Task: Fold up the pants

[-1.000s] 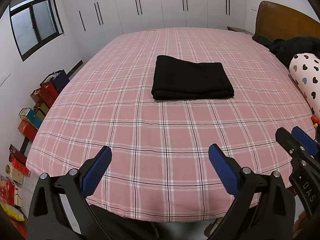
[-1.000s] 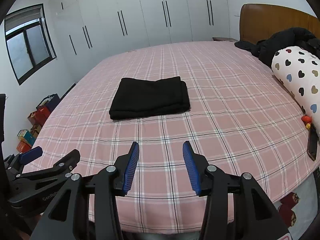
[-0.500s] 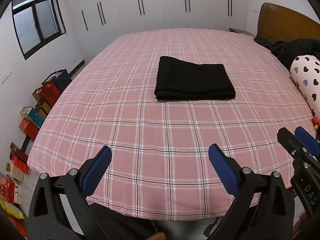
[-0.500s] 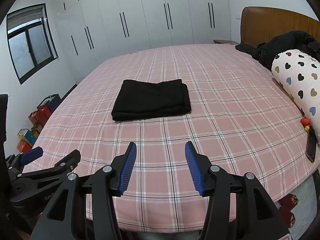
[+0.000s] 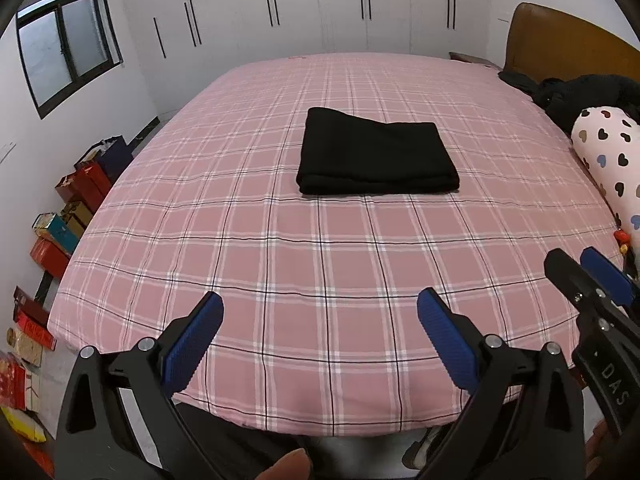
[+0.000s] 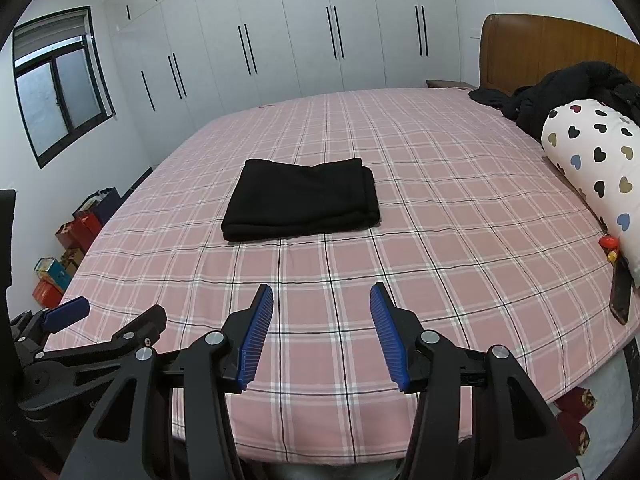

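The black pants (image 5: 374, 156) lie folded into a neat rectangle in the middle of the pink plaid bed (image 5: 320, 264); they also show in the right wrist view (image 6: 302, 198). My left gripper (image 5: 320, 316) is open and empty, held over the bed's near edge, well short of the pants. My right gripper (image 6: 322, 312) is open and empty, also over the near edge. Each gripper shows at the side of the other's view: the right gripper (image 5: 592, 276) and the left gripper (image 6: 108, 320).
A heart-print bolster (image 6: 596, 160) and a black coat (image 6: 560, 88) lie by the wooden headboard (image 6: 560, 44) on the right. A dark phone (image 6: 620, 294) lies at the bed's right edge. Boxes (image 5: 60, 224) line the floor at the left. White wardrobes (image 6: 300, 32) stand behind.
Both grippers have drawn back and risen a little from the bed, so the pants look slightly farther. The jaws stay open. The pants have not moved.
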Demonstrator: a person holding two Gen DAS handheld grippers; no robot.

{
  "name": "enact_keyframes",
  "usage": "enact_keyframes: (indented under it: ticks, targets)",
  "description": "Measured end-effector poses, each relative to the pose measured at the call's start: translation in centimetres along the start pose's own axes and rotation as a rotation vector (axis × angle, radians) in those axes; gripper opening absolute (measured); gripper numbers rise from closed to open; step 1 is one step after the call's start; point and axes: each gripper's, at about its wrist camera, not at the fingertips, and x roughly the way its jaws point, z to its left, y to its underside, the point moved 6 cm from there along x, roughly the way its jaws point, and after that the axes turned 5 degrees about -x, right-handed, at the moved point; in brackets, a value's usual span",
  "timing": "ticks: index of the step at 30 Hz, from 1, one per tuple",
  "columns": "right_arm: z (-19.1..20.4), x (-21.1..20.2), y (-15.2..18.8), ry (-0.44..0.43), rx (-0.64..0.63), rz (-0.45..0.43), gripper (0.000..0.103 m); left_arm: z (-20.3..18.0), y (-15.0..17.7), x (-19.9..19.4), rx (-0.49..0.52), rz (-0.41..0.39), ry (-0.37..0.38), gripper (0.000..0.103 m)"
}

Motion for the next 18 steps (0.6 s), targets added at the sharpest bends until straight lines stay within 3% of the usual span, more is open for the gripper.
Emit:
enact_keyframes:
  ticks: [18]
  targets:
    - [-0.13, -0.17, 0.23, 0.004, 0.005, -0.001, 0.05, -0.79, 0.5, -0.28, 0.024, -0.003, 0.017, 0.097]
